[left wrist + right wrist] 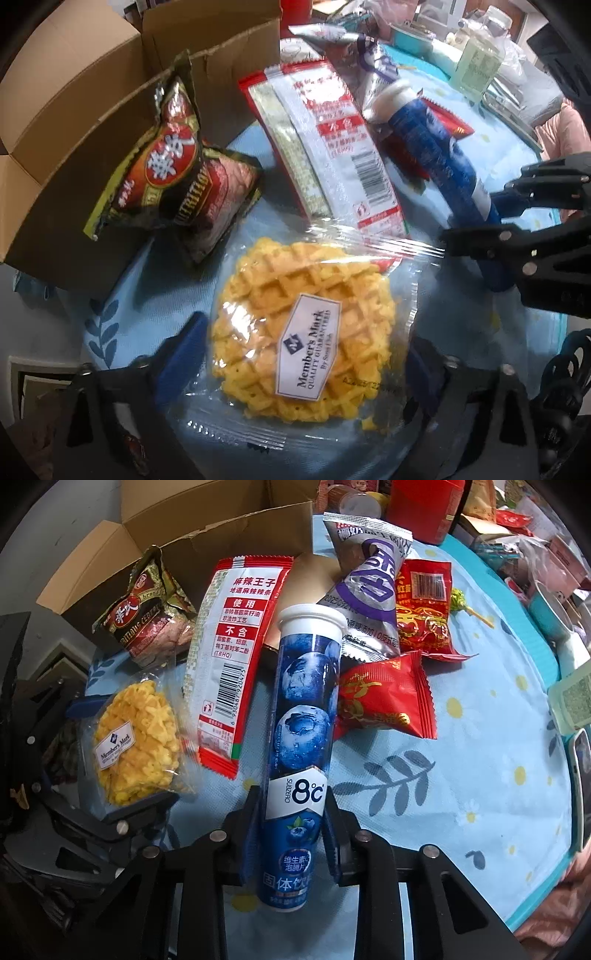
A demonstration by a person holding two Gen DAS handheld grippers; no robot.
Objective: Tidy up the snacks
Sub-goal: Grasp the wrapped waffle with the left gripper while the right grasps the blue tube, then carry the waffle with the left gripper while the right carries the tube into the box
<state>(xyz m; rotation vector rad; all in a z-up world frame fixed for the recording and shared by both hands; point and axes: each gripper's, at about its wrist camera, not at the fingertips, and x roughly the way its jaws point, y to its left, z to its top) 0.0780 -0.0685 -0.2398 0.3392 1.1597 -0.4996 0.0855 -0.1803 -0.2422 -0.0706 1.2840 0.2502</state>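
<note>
My left gripper [306, 354] is shut on a clear-wrapped yellow waffle pack [303, 332], with a blue-padded finger on each side; it also shows in the right wrist view [136, 742]. My right gripper [291, 830] is shut on a blue blueberry tablet tube [299, 716] with a white cap, held above the table; the tube also shows in the left wrist view [439, 162]. A red and white spicy-strip packet [236, 657] lies between them. A dark cereal packet [162, 162] leans on an open cardboard box [74, 122].
More snacks lie on the light blue floral tablecloth [461, 768]: a purple and silver packet [373, 590] and red packets [384, 698]. A phone [581, 775] and a green bottle [476, 62] sit by the right edge. Clutter lines the far side.
</note>
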